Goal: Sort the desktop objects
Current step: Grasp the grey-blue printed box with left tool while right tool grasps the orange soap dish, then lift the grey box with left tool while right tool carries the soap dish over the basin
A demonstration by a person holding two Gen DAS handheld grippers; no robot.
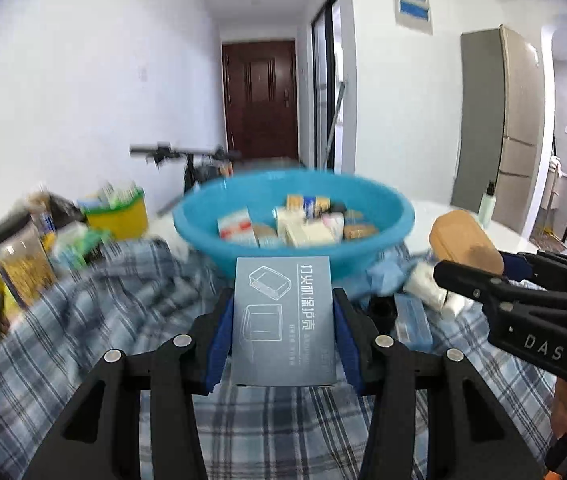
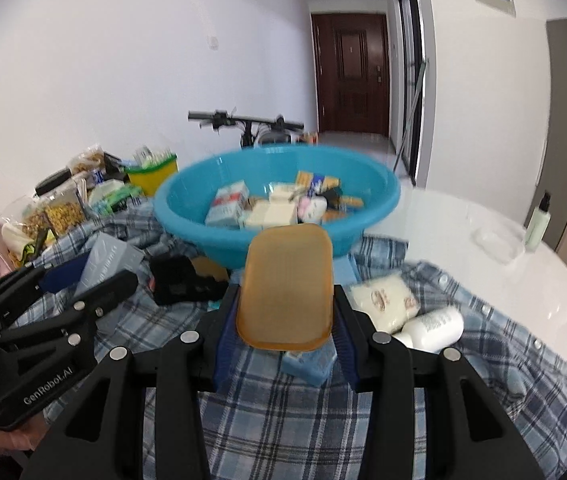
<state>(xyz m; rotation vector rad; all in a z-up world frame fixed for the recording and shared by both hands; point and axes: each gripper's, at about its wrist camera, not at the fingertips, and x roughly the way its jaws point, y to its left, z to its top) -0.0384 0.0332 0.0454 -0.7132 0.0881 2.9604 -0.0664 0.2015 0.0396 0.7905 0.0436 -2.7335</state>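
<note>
My left gripper (image 1: 283,336) is shut on a flat grey box (image 1: 283,320) with printed outlines, held above the plaid cloth (image 1: 103,320) in front of the blue basin (image 1: 203,220). My right gripper (image 2: 285,332) is shut on an amber, rounded soap-like block (image 2: 285,284), also held in front of the basin (image 2: 179,216). The basin holds several small boxes and packs. Each gripper shows in the other's view: the right one (image 1: 471,276) with the amber block, the left one (image 2: 95,276) with the grey box.
On the cloth lie a blue box (image 2: 309,364), a white packet (image 2: 383,304), a white bottle (image 2: 431,328) and a black object (image 2: 183,284). Snack bags, a jar (image 1: 23,256) and a yellow bin (image 2: 151,176) crowd the left. A spray bottle (image 2: 539,220) stands far right.
</note>
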